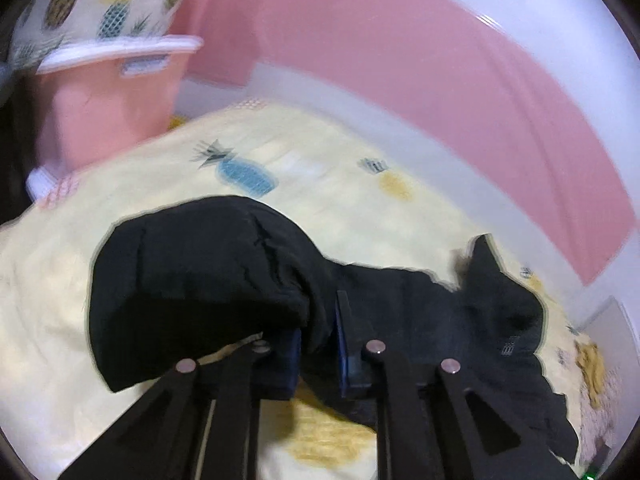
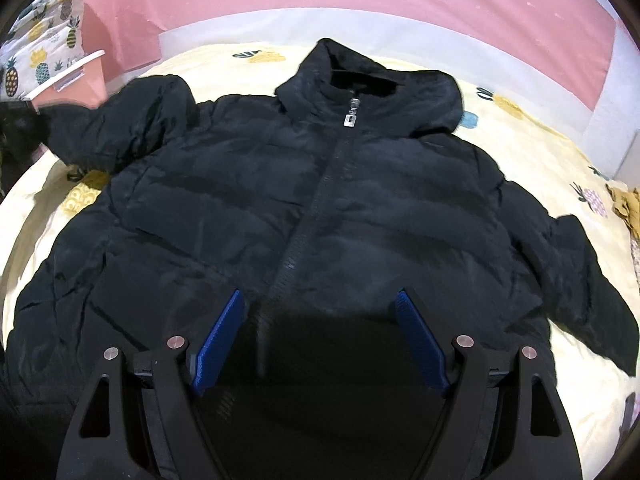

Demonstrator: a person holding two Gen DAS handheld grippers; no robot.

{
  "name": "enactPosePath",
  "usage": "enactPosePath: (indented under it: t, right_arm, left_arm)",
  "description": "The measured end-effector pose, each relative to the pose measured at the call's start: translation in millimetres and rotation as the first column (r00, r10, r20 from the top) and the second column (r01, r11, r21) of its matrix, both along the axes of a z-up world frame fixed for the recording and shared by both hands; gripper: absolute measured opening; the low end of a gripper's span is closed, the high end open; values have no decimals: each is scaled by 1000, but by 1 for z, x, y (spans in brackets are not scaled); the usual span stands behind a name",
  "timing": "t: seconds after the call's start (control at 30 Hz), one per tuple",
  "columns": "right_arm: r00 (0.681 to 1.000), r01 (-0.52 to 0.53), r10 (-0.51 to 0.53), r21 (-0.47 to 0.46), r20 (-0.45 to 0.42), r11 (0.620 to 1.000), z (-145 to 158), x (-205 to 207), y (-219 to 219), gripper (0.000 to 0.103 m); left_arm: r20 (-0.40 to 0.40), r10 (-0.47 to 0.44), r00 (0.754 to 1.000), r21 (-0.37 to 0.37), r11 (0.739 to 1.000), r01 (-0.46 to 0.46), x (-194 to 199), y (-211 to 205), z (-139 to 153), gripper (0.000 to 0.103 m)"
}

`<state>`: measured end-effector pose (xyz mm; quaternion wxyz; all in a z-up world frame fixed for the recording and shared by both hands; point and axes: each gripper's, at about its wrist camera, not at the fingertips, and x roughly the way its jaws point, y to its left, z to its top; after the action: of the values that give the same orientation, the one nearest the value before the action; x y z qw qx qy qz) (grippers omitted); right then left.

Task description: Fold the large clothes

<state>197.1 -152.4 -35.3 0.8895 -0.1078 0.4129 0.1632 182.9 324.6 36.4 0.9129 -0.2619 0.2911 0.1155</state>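
Nearest, the right gripper [image 2: 320,340] hangs with jaws spread wide over the black jacket [image 2: 280,208], which lies zipped and face up on the pineapple-print sheet [image 2: 520,120]. Far left, the left gripper [image 1: 318,344] is clenched on its sleeve [image 1: 200,272].

There was one black puffer jacket [image 2: 320,208], one pineapple-print bedsheet [image 2: 532,128], one pink storage bin [image 1: 108,100], one pineapple-print pillow [image 1: 104,0], and two grippers: left gripper [image 1: 318,344], right gripper [image 2: 320,336].
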Motion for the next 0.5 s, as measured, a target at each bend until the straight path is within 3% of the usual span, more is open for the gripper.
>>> enactPosePath:
  t: [0.1,0.23,0.37,0.5]
  right_arm:
    - [1000,31,-31,5,5,1000,3,-4,-15,78]
    - [997,72,-72,26,23,997,12,-11,-39,78]
    - [993,113,-115,51,28,992,19,-17,-66,78]
    - [986,161,-163,68,22,985,22,-22,-97,78]
  left_arm:
    - [72,-96,993,39,995,93,1,-38,45,15]
    - [128,-244,961,64,969,238,10,-99,85,15]
    - [124,-382,916,79,924,375,34,-163,87,15]
    - [59,-487,871,67,873,483,64,-229,61,15]
